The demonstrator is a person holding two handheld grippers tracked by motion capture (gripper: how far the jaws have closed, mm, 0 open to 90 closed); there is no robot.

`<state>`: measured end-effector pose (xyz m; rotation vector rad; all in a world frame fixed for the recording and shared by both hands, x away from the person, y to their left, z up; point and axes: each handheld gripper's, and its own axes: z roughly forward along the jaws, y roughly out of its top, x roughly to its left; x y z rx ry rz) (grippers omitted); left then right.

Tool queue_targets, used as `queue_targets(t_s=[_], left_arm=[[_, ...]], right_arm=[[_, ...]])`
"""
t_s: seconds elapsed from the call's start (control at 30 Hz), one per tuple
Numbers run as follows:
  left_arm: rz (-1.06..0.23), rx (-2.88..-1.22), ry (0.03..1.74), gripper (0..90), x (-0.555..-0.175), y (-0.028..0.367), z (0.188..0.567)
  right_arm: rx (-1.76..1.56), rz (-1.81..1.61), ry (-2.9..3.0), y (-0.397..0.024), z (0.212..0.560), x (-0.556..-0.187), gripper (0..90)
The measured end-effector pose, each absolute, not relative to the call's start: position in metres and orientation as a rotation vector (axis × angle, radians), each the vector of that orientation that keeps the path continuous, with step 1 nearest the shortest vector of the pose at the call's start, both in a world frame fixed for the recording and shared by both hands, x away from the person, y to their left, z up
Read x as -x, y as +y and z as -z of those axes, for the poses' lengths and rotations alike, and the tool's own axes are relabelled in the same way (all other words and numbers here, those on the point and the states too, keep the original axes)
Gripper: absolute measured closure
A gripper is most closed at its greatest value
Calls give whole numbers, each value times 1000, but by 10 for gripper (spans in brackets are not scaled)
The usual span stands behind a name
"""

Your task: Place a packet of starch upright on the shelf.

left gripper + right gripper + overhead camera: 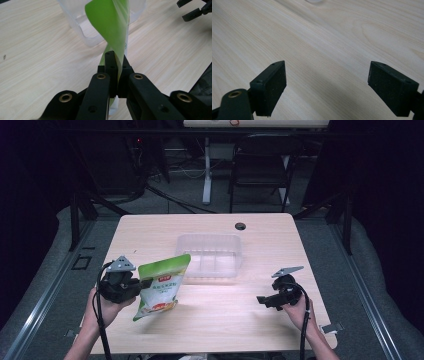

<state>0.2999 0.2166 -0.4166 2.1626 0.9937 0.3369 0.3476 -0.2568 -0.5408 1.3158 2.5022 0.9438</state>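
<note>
At a pale wooden table (215,325), the left gripper (145,283) clamps a green snack pouch (162,287) by its side edge, holding it tilted and lifted clear of the tabletop at the left front. The pouch hangs just in front of a clear plastic container (212,252) that sits at the table's centre, its near rim close to the pouch's top corner. The right gripper (261,300) hovers low over bare wood at the right front, jaws spread wide and holding nothing, well apart from pouch and container. Open tabletop lies between the two grippers. Dark lettering on the pouch's white panel is too small to read.
</note>
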Motion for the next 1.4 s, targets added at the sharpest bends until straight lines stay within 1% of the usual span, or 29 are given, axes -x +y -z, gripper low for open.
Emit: queue_targets(t_s=[0.33, 0.63, 1.07, 1.37, 1.4], left_arm=[[-343, -2162, 961, 900, -305, 216, 400], [-350, -2125, 937, 900, -309, 216, 388], [-357, -2122, 897, 900, -318, 209, 373], [-386, -2110, 896, 900, -330, 204, 359], [-404, -2095, 898, 900, -332, 202, 358]], right_arm=[[-1315, -948, 2500, -257, 541, -348, 146], [-1308, -937, 2505, -257, 541, -348, 146], [-1322, -950, 2499, -258, 541, -348, 146], [-1325, -949, 2500, -258, 541, -348, 146], [-1328, -947, 2503, -258, 541, -348, 146]])
